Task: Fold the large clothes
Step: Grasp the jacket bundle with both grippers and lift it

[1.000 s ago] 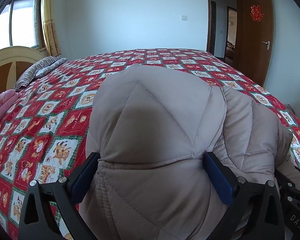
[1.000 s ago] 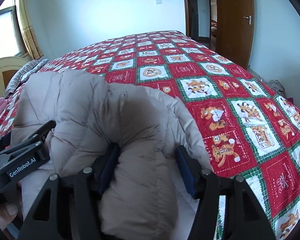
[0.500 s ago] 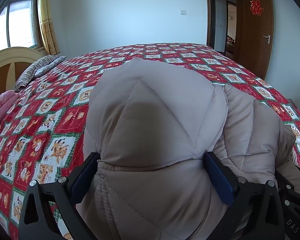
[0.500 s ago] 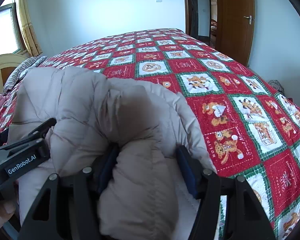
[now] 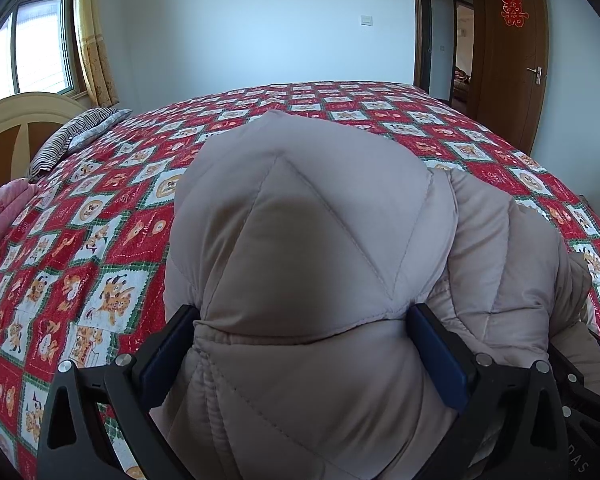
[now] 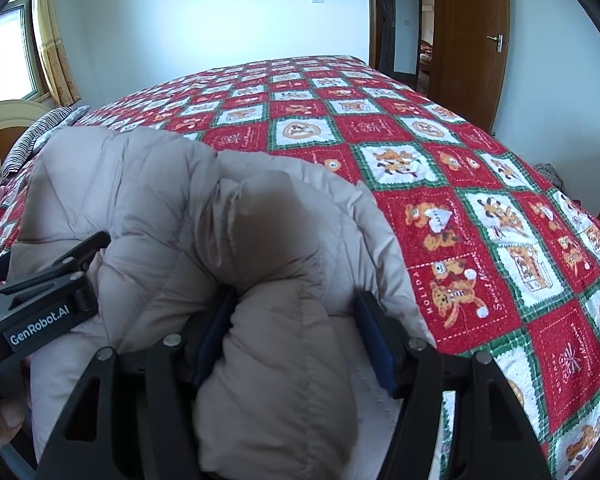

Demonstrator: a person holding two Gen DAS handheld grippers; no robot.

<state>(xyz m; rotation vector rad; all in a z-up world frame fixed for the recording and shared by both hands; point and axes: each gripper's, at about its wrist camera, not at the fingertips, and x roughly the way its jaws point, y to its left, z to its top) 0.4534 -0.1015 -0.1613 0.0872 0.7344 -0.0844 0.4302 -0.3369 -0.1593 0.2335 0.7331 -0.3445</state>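
Note:
A puffy beige quilted down coat (image 5: 312,232) is bunched up over the near side of the bed and fills the lower middle of both views (image 6: 188,208). My left gripper (image 5: 300,320) is shut on a thick fold of the coat, its blue pads (image 5: 436,356) pressed into both sides. My right gripper (image 6: 294,304) is shut on another thick fold of the same coat just to the right. The left gripper's black body (image 6: 32,312) shows at the left of the right wrist view. The fingertips are buried in fabric.
The bed carries a red, green and white patchwork quilt (image 6: 420,152). A striped pillow (image 5: 76,136) and cream headboard (image 5: 20,120) stand at the left, with pink bedding (image 5: 0,220). A brown door (image 5: 508,52) and a doorway are at the far right.
Both grippers have risen and tipped up a little with the coat still held. More wall shows and the bed sits lower in both views.

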